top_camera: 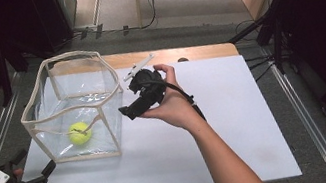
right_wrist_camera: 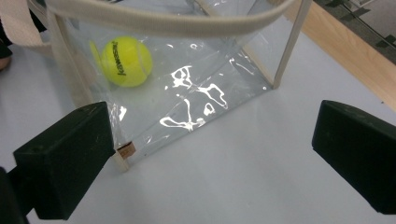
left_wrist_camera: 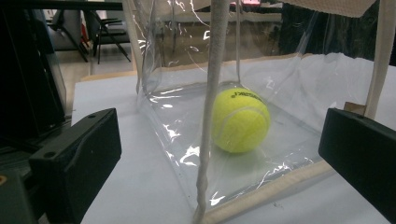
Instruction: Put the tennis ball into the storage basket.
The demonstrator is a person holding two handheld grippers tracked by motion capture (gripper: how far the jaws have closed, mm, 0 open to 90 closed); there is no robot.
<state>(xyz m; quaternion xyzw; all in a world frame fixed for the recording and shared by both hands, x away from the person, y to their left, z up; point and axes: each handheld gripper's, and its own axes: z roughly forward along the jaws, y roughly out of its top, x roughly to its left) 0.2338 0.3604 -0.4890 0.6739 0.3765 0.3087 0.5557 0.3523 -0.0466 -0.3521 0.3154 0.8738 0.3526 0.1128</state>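
**A:** Tennis ball (top_camera: pixel 80 133) — where was it when you paused?

**B:** On the floor of the clear bag (top_camera: pixel 72 107), toward its near left corner, at the left of the white worktop (top_camera: pixel 218 127). I had both claws released and empty. My left claw (top_camera: pixel 48 168) sat low at the near left edge, pointed at the bag's near corner. My right claw (top_camera: pixel 126 112) hung just right of the bag, beside its wall.

**A:** What worried you?

**B:** The bag looked soft, with only thin cream edging to hold its shape. I judged that a claw that caught the rim or pushed a wall could fold it or drag it across the smooth board, and the ball would roll. Glare on the plastic also made the walls hard to read, so I could have misjudged the opening.

**A:** And the surroundings?

**B:** A plain white board over a wooden top, whose wood showed along the far edge. Dark stands and cables stood right, and pale furniture stood beyond.
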